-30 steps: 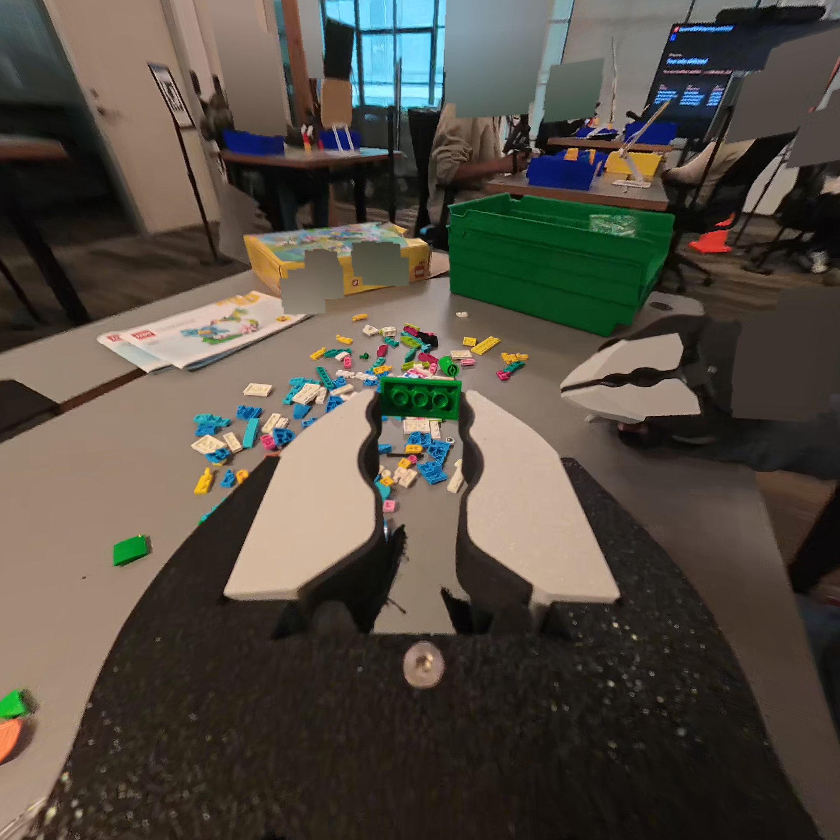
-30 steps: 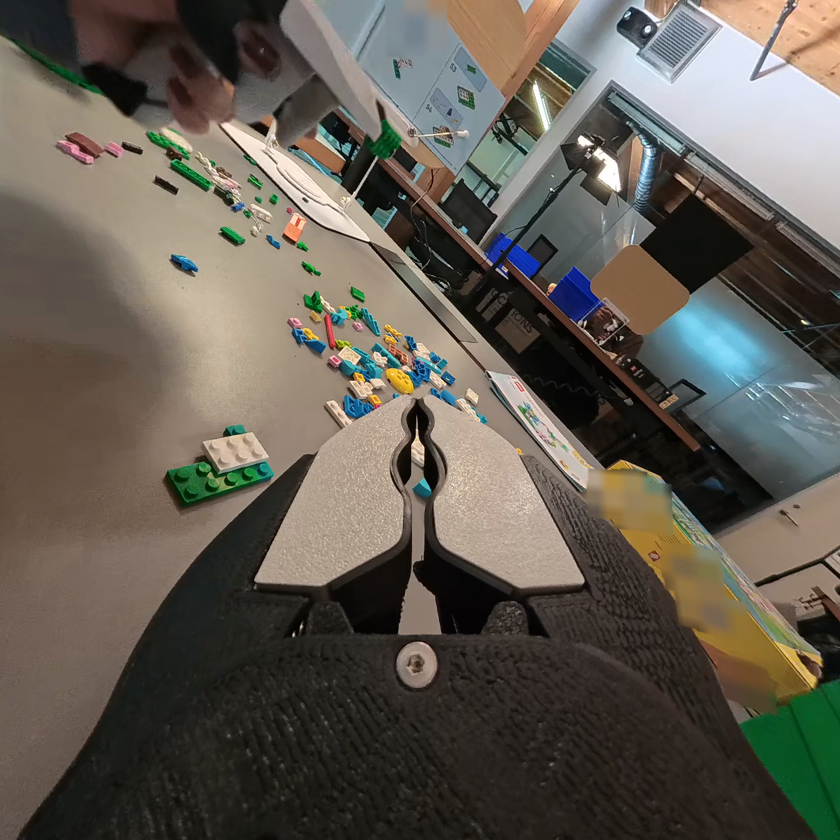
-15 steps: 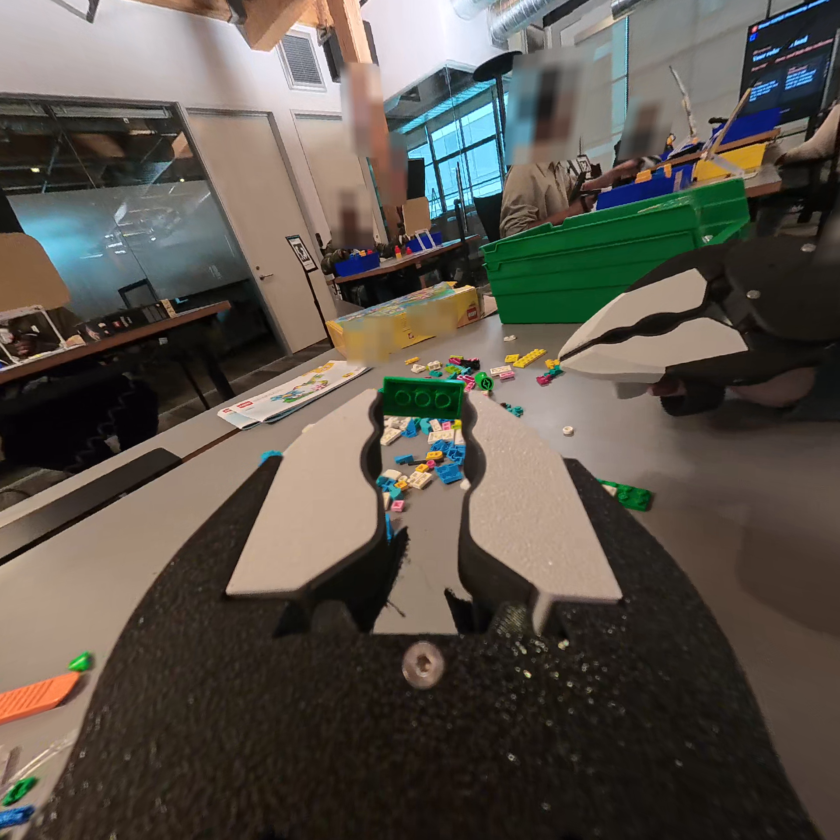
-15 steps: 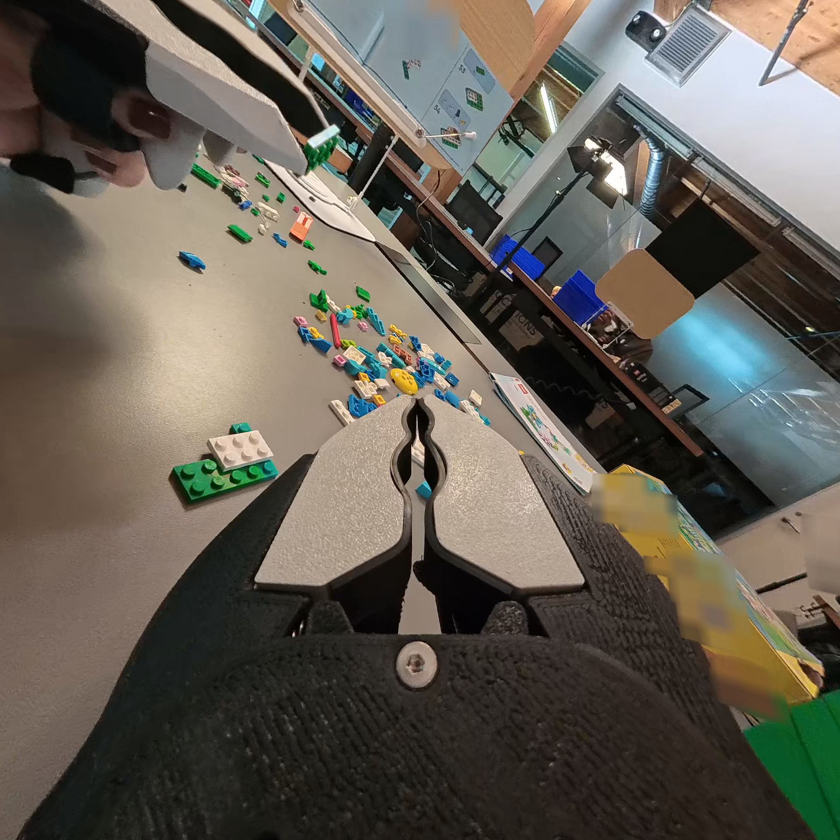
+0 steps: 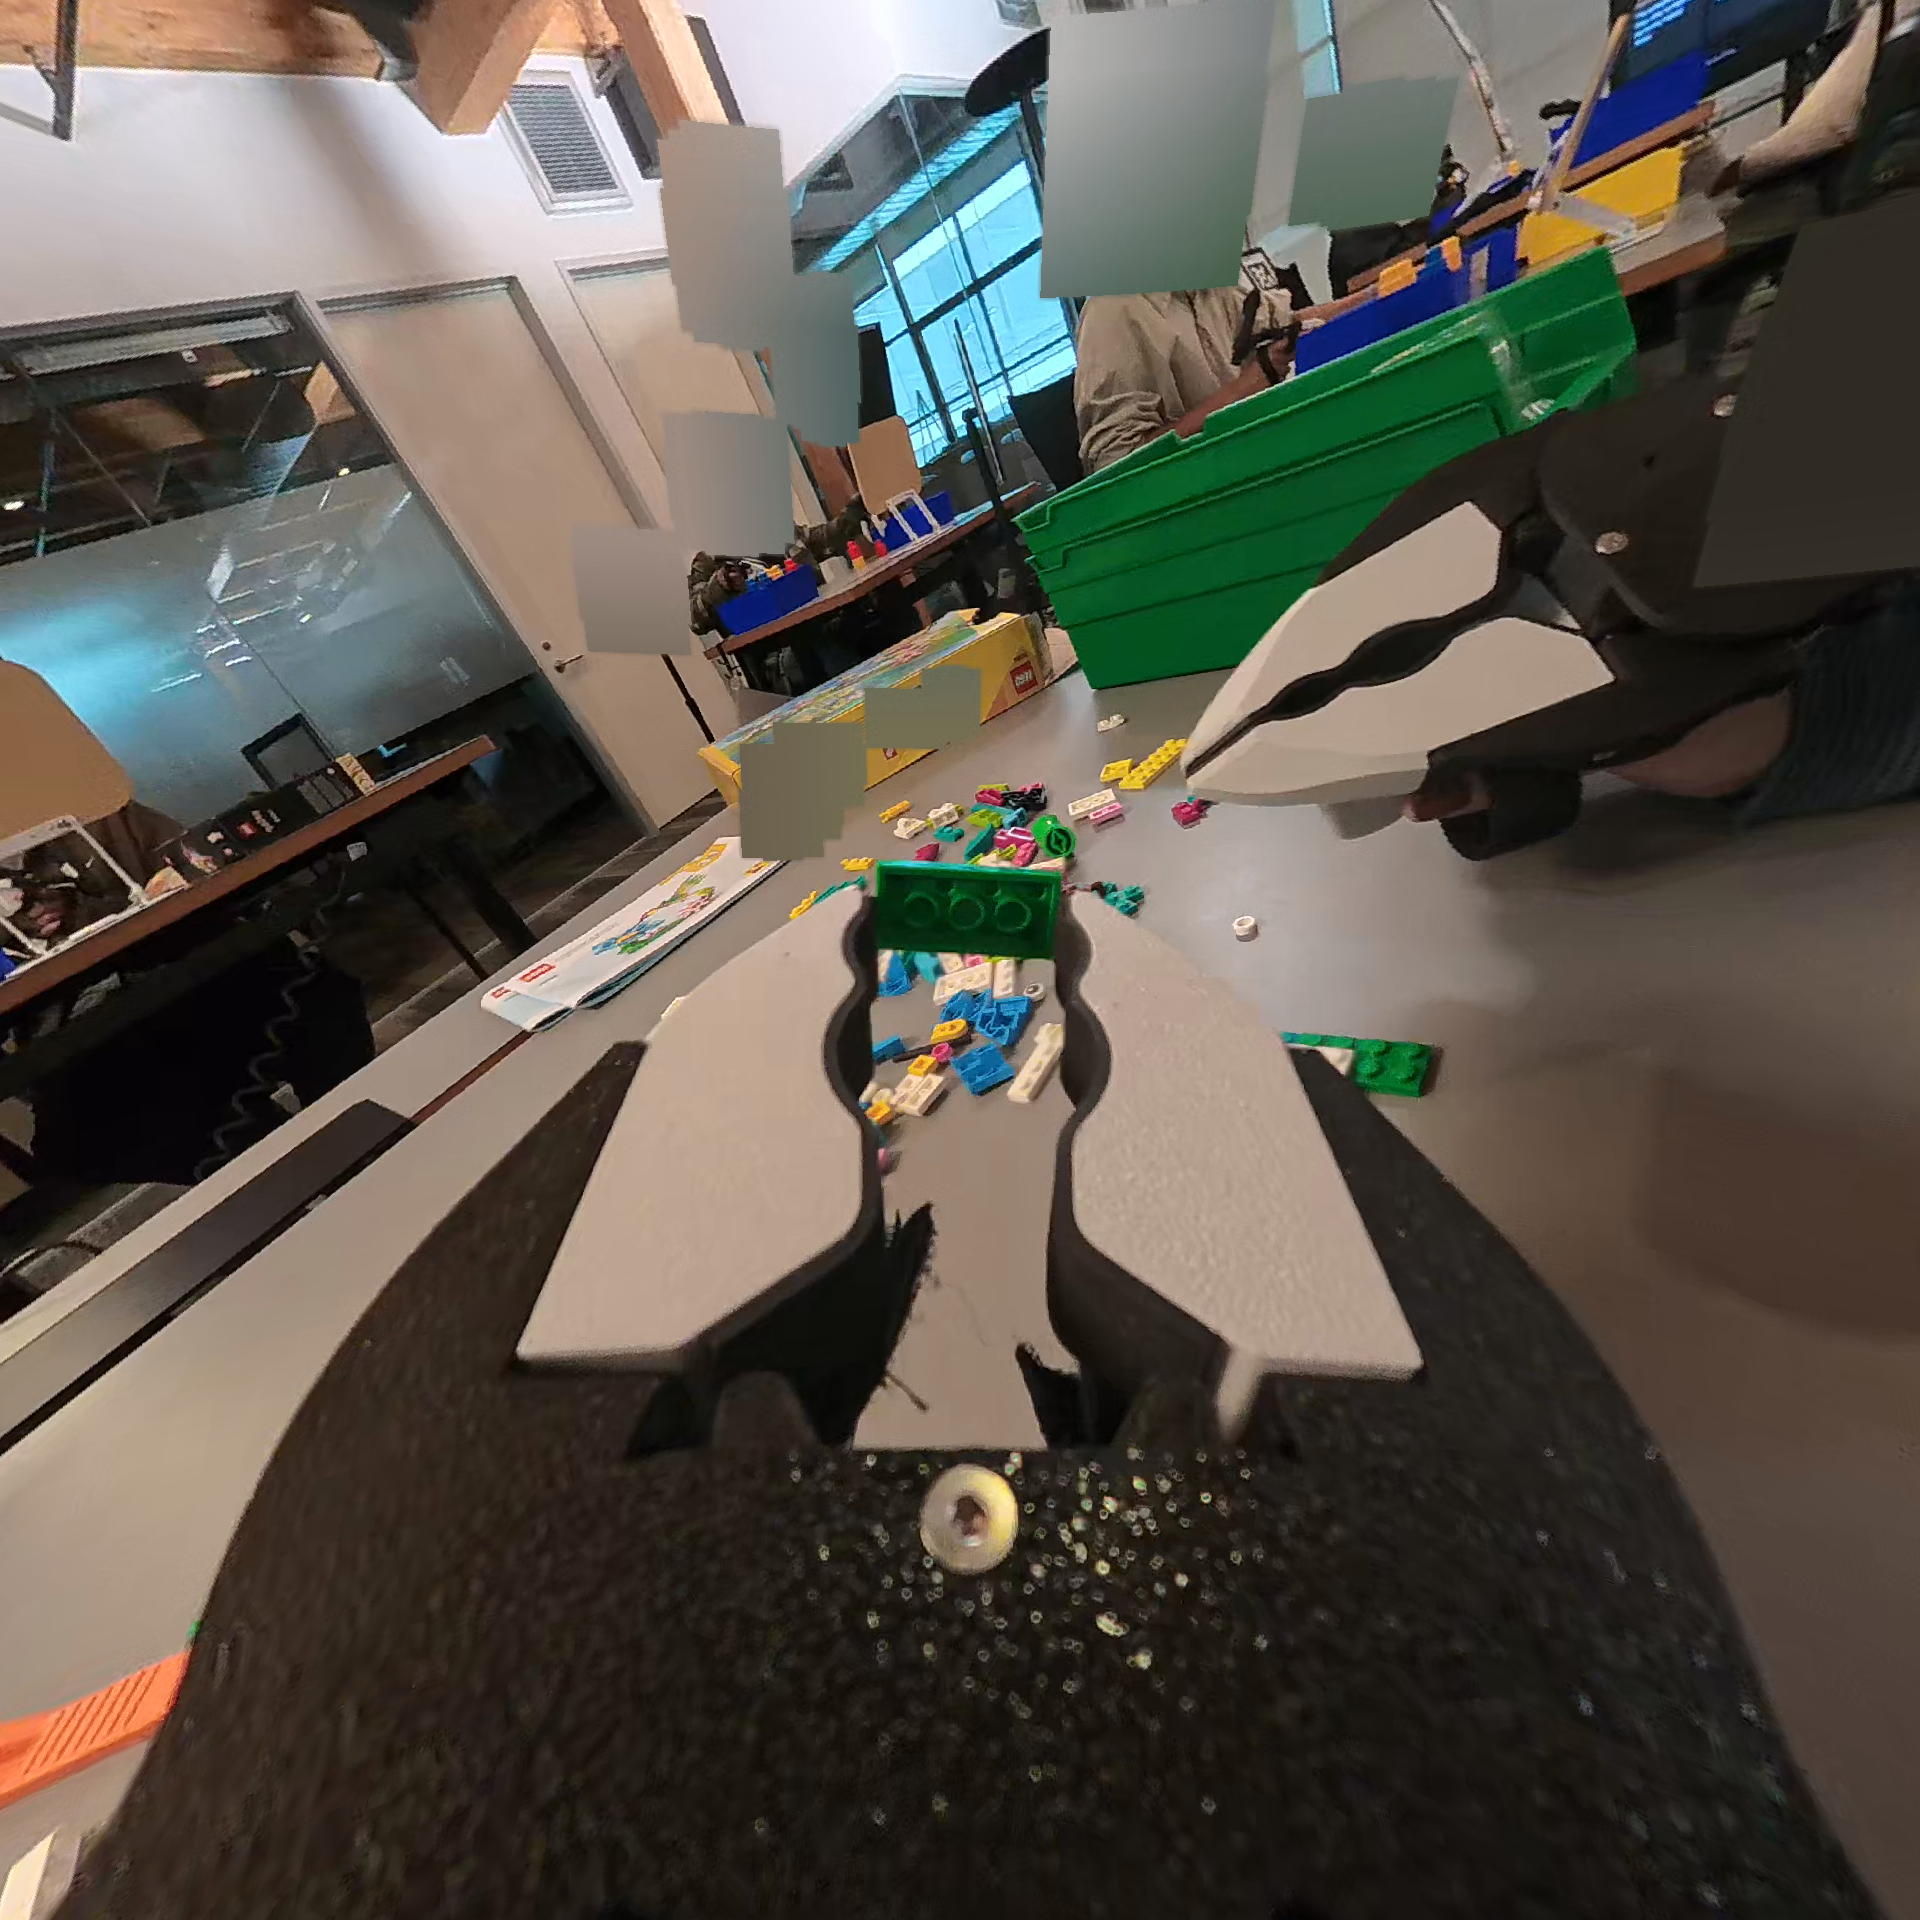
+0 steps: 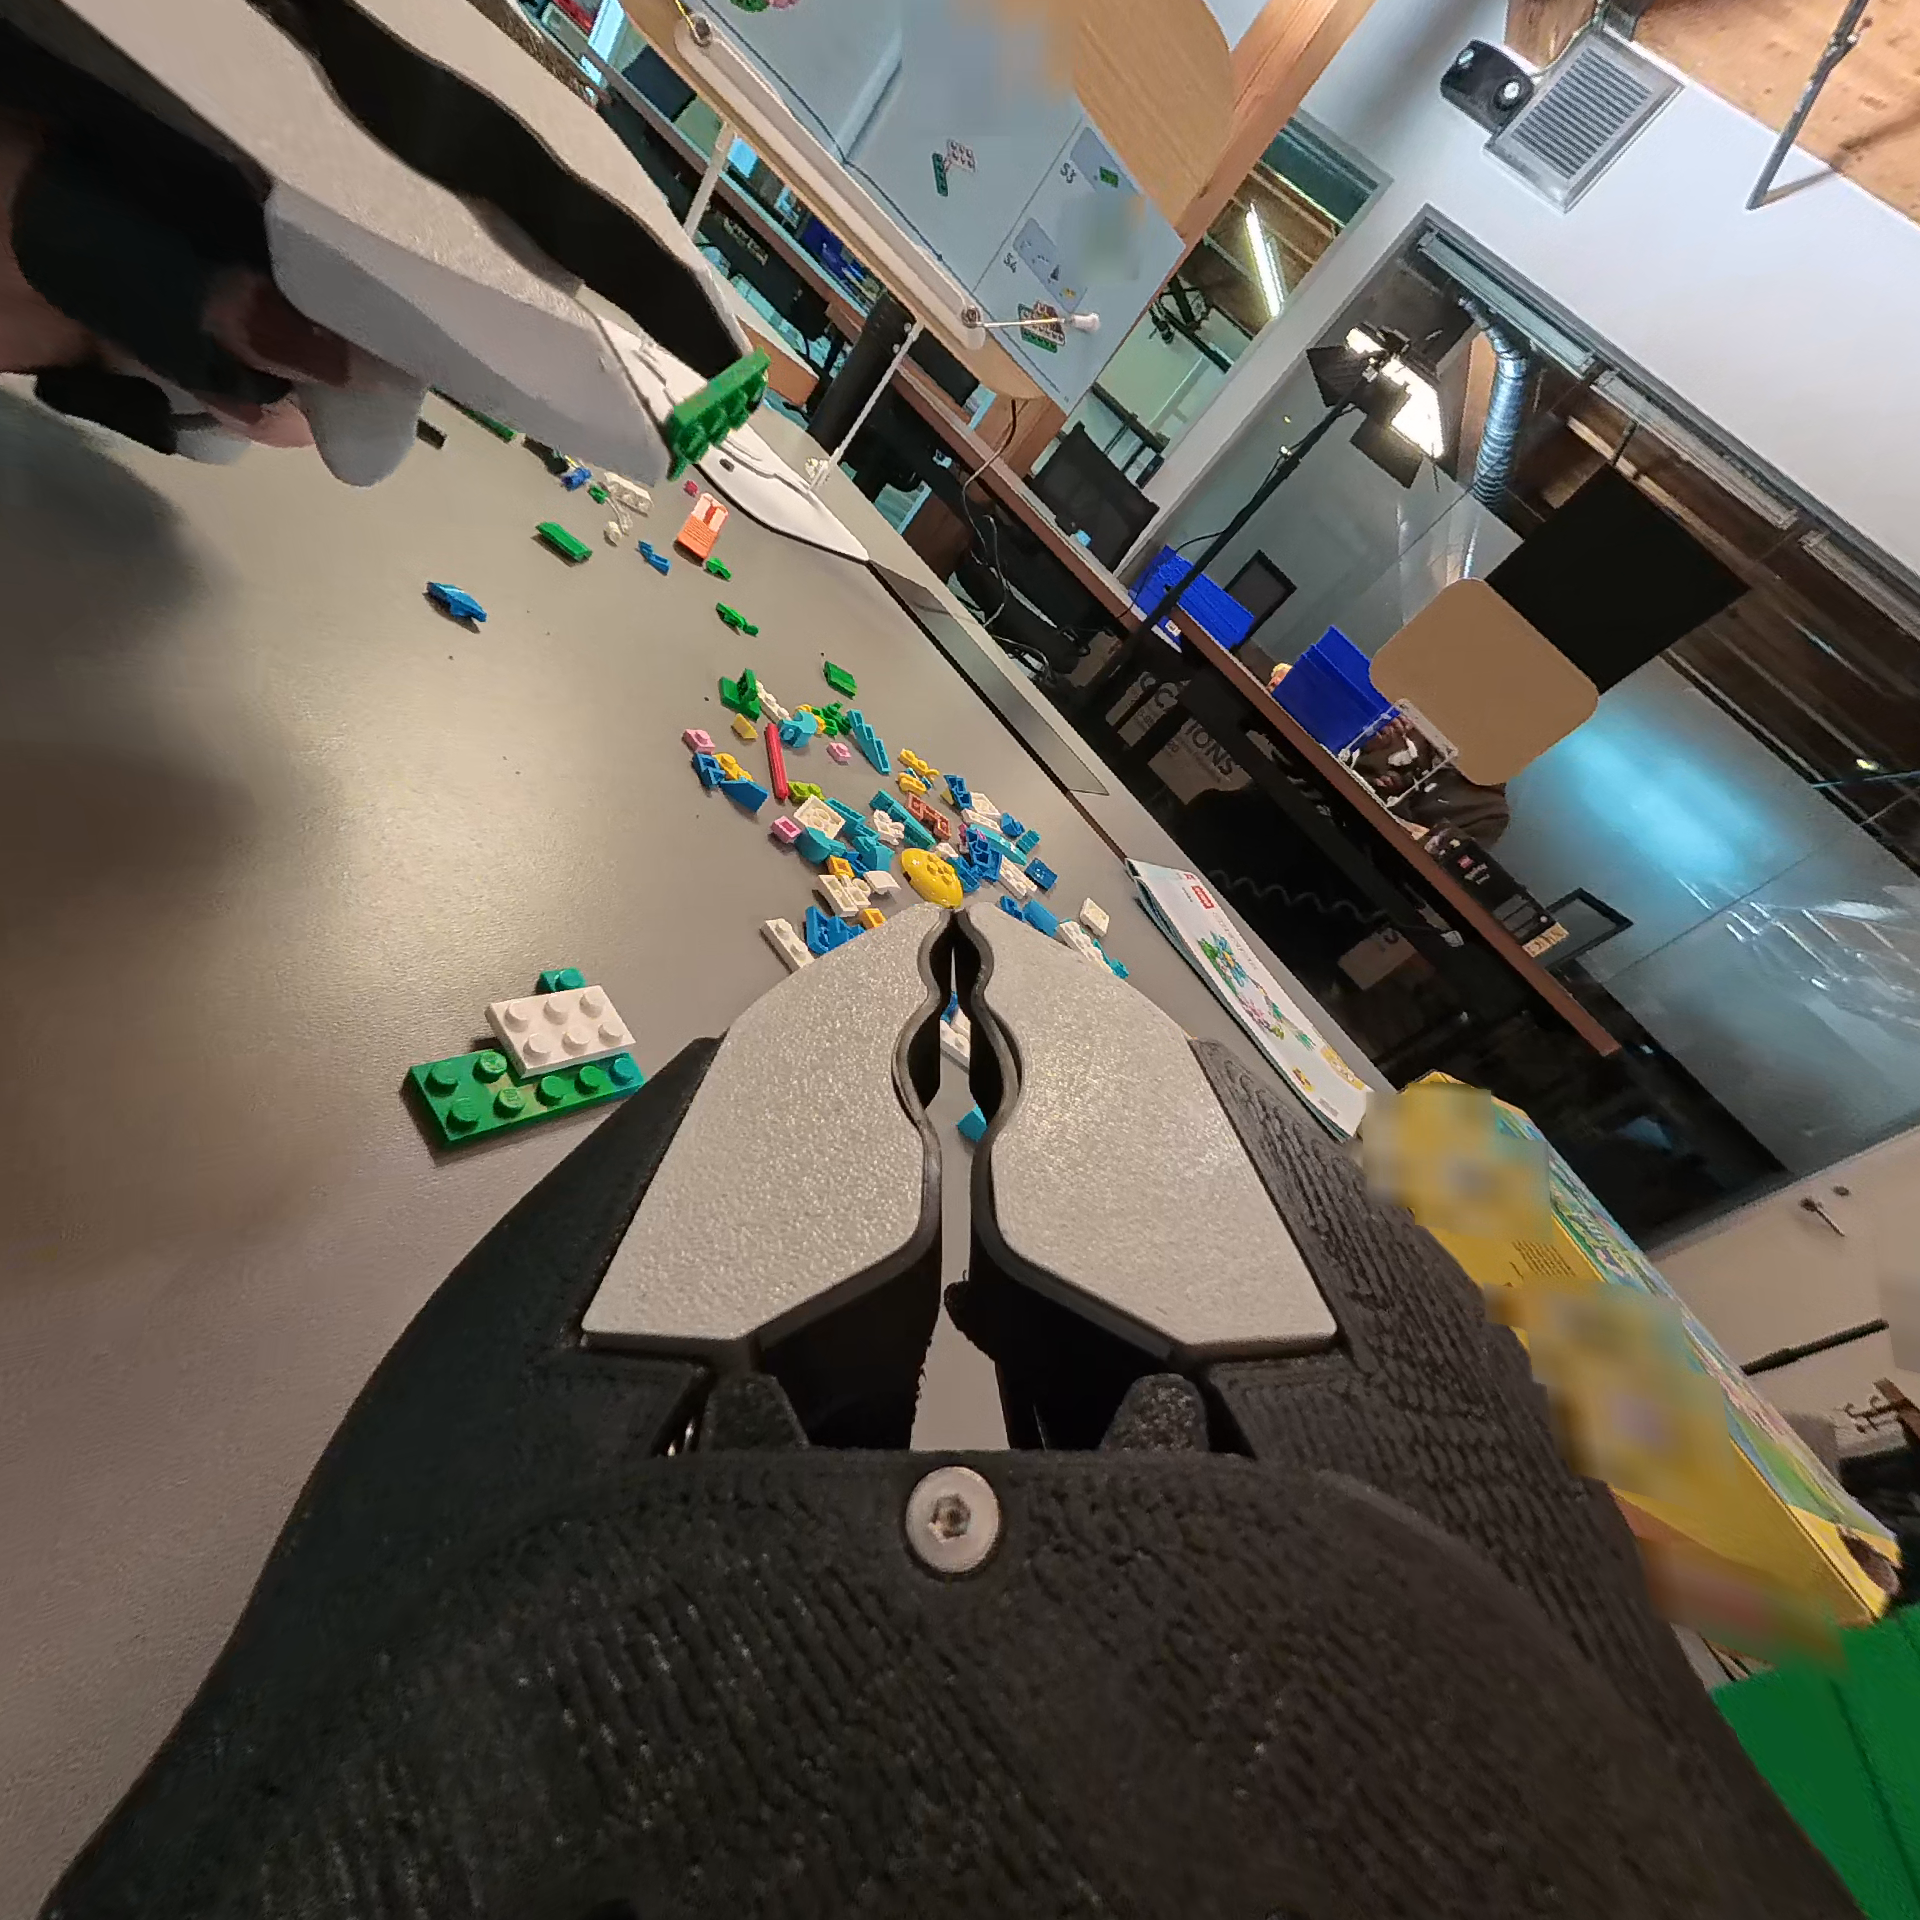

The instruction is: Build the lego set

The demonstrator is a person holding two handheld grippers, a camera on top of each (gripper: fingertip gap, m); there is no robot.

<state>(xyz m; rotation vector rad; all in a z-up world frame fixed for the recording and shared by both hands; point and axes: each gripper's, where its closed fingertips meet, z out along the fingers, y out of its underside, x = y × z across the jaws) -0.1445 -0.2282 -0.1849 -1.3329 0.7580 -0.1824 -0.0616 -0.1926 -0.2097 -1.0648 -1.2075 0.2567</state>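
My left gripper [image 5: 966,914] is shut on a green lego plate [image 5: 968,910] and holds it above the grey table; it also shows in the right wrist view [image 6: 717,405] at the upper left. My right gripper [image 6: 954,920] is shut and empty, low over the table; it also shows in the left wrist view [image 5: 1205,769]. A green base plate with a white brick on it [image 6: 525,1070] lies on the table left of my right gripper; its green edge also shows in the left wrist view [image 5: 1382,1062]. A pile of loose coloured pieces [image 5: 966,1029] lies beyond both grippers.
A stack of green bins [image 5: 1299,520] and a yellow set box [image 5: 894,707] stand at the table's far side. An instruction booklet [image 5: 623,945] lies at the left edge. An orange brick separator [image 5: 83,1735] lies near left. People sit at tables behind. My right fingertips sit around 10 cm from my left ones. The orange brick separator [image 5: 83,1735] is about 30 cm from my left fingertips.
My left gripper has tilted upward and moved with the green plate toward the right gripper and the base plate. The right gripper has stayed shut and nearly still.
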